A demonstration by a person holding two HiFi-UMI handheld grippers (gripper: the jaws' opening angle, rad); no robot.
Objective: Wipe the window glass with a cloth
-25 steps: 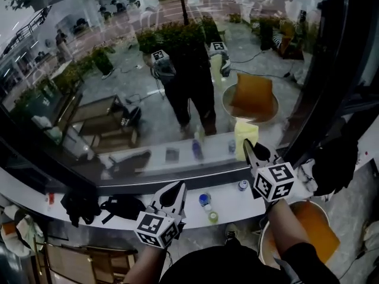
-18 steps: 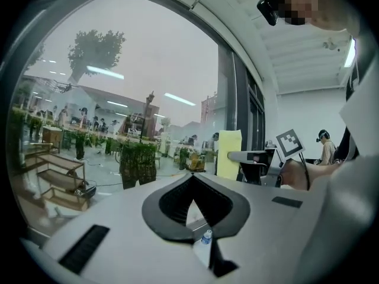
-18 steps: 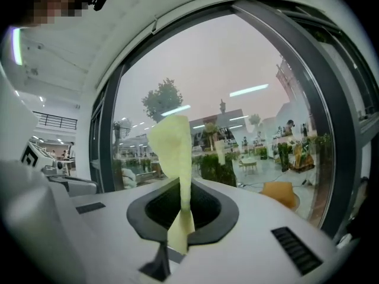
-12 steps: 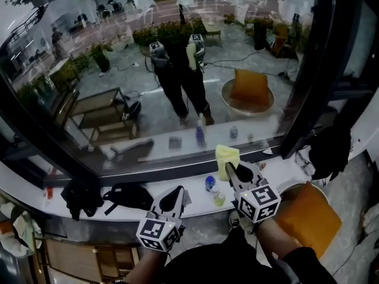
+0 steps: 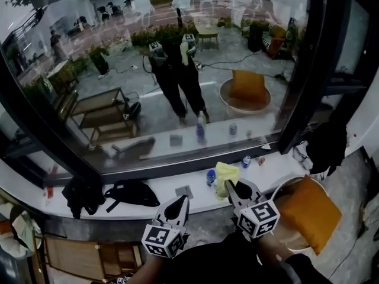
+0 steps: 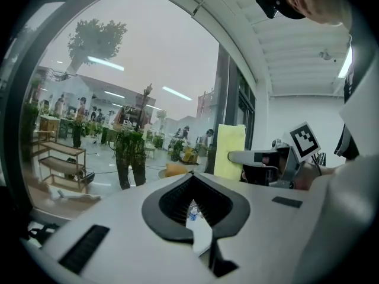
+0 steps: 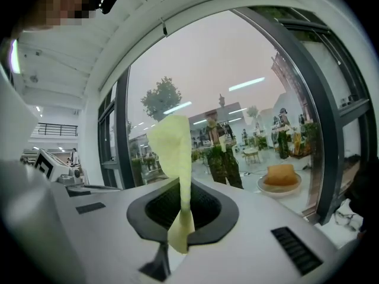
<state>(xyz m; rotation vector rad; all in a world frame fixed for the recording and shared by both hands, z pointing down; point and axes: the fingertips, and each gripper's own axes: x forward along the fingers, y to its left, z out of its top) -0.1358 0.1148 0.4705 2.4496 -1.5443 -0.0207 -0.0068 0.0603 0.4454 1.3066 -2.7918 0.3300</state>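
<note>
The window glass (image 5: 177, 64) fills the upper head view and reflects a person and both grippers. My right gripper (image 5: 227, 186) is low, in front of the sill, shut on a yellow cloth (image 5: 225, 173) that stands up from its jaws. In the right gripper view the cloth (image 7: 174, 152) hangs pinched between the jaws of the right gripper (image 7: 188, 185), with the glass (image 7: 237, 93) ahead. My left gripper (image 5: 181, 202) is beside it on the left, shut and holding nothing. The left gripper view shows the cloth (image 6: 230, 152) to the right of the left gripper (image 6: 192, 177).
A white sill (image 5: 148, 189) runs below the glass with a blue-capped bottle (image 5: 211, 177), a small can (image 5: 246, 161) and black bags (image 5: 127, 192). A dark window post (image 5: 308, 70) stands at the right. A round chair with an orange cushion (image 5: 308, 212) is at the lower right.
My right gripper with the cloth has come down and left, away from the glass to sill level. The left gripper has stayed low and shut.
</note>
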